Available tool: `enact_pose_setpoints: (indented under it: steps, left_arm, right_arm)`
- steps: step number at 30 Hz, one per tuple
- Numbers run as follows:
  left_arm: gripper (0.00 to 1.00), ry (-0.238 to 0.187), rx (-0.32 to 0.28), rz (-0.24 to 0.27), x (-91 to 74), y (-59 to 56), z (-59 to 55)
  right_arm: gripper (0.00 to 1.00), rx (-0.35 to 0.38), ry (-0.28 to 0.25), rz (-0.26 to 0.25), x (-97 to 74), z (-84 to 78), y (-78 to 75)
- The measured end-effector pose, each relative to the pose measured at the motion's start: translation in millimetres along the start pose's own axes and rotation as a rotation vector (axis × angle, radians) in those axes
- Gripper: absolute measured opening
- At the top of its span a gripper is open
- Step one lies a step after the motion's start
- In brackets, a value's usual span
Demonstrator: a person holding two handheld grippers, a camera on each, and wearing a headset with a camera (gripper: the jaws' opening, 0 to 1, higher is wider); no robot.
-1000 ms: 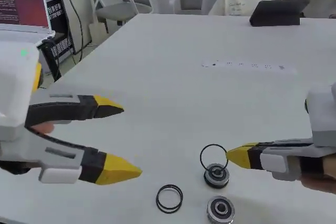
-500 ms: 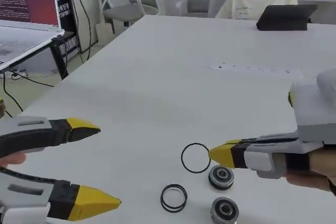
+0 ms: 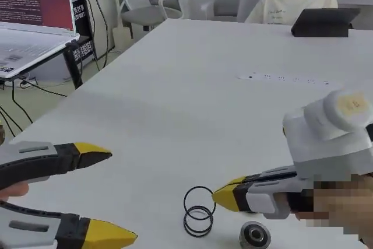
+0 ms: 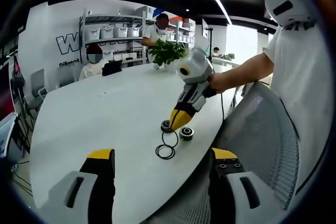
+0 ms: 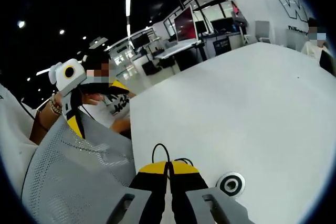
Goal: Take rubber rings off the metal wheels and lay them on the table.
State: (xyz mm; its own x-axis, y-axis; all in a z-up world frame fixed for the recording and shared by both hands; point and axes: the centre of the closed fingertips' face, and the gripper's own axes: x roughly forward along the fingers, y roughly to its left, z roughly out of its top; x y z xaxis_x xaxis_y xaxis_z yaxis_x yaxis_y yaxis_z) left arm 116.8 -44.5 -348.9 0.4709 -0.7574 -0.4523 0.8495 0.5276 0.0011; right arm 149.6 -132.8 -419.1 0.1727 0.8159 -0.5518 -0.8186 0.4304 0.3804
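Between the right gripper's (image 3: 224, 197) jaws sits a thin black rubber ring (image 3: 199, 187).

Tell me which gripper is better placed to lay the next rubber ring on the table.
Right. The right gripper has its fingers shut on a rubber ring, right by the laid rings on the table. The left gripper is open, empty and farther away.

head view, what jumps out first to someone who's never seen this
The right gripper, yellow-tipped jaws shut, holds a thin black rubber ring upright over more black rings lying flat on the white table, low and centre. A round metal wheel sits just right of them, and the left gripper hangs open at lower left.
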Motion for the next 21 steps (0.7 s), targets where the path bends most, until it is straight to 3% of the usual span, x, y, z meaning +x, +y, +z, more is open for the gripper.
enact_pose_setpoints:
  steps: [11, 21]
  left_arm:
    - [0.70, -0.027, -0.010, 0.017, -3.5, -0.9, 5.0]
    - [0.70, -0.045, -0.024, 0.033, -4.7, 3.0, 7.8]
  right_arm:
    - [0.00, -0.028, 0.103, -0.037, 21.7, -23.8, -14.4]
    - [0.00, -0.005, 0.114, -0.074, 25.1, -29.0, -24.6]
